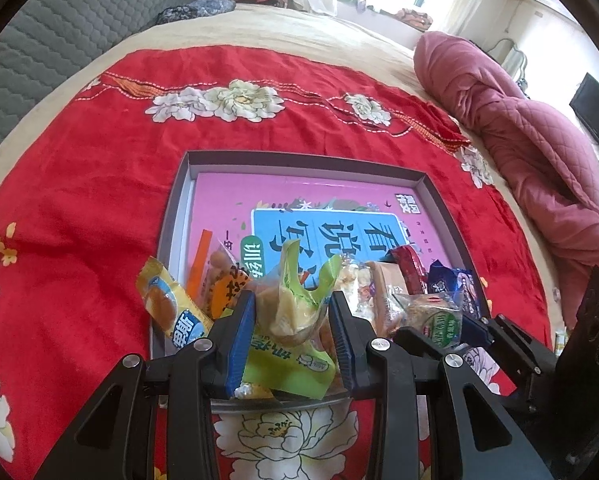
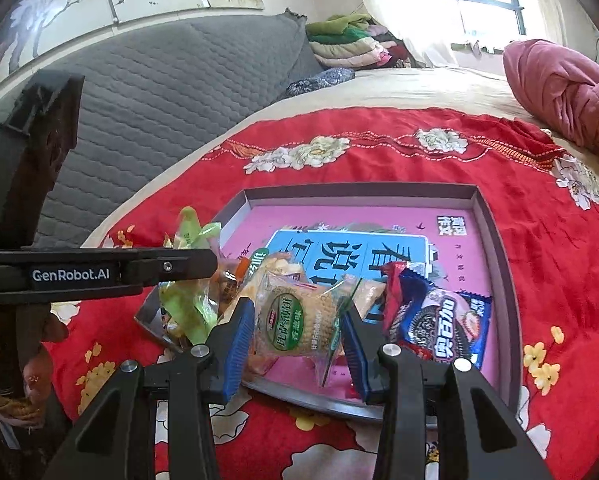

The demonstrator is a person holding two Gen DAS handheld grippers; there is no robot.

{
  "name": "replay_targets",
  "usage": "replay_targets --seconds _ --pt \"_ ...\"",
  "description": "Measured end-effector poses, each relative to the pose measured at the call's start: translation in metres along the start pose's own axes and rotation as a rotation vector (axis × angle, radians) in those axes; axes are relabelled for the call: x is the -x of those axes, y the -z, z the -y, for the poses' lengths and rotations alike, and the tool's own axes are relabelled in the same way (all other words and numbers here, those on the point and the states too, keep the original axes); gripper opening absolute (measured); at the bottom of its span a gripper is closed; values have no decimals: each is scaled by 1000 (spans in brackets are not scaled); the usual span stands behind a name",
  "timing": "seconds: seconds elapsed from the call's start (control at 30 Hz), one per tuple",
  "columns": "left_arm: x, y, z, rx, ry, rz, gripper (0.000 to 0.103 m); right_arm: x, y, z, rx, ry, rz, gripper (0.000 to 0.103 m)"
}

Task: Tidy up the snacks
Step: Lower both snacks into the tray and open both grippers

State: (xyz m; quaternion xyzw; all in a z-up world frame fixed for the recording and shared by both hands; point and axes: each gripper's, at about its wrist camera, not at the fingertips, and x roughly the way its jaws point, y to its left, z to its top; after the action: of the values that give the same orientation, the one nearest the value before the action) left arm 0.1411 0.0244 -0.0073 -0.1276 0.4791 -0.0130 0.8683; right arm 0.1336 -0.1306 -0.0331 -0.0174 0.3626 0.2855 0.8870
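Observation:
A grey shallow box with a pink printed bottom lies on the red floral cloth; it also shows in the right wrist view. Several snack packets are heaped at its near edge. My left gripper is shut on a green-wrapped pastry packet, just above the box's near edge. My right gripper is shut on a clear biscuit packet with a green label, over the near part of the box. A blue Oreo packet lies right of it. The left gripper's side crosses the right wrist view.
The red floral cloth covers a beige bed. A pink quilted blanket is bunched at the right. A grey padded headboard is at the left. Folded clothes are stacked at the far end, by a window.

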Motion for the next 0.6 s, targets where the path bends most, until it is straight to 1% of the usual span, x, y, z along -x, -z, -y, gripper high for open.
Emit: replay_targets --seconds 0.17,0.6 --pt "-2 0 0 3 -2 -4 39 -8 1 3 -7 9 -23 43" --pt "-7 1 -1 9 -15 -8 39 -12 2 8 -19 30 -32 44"
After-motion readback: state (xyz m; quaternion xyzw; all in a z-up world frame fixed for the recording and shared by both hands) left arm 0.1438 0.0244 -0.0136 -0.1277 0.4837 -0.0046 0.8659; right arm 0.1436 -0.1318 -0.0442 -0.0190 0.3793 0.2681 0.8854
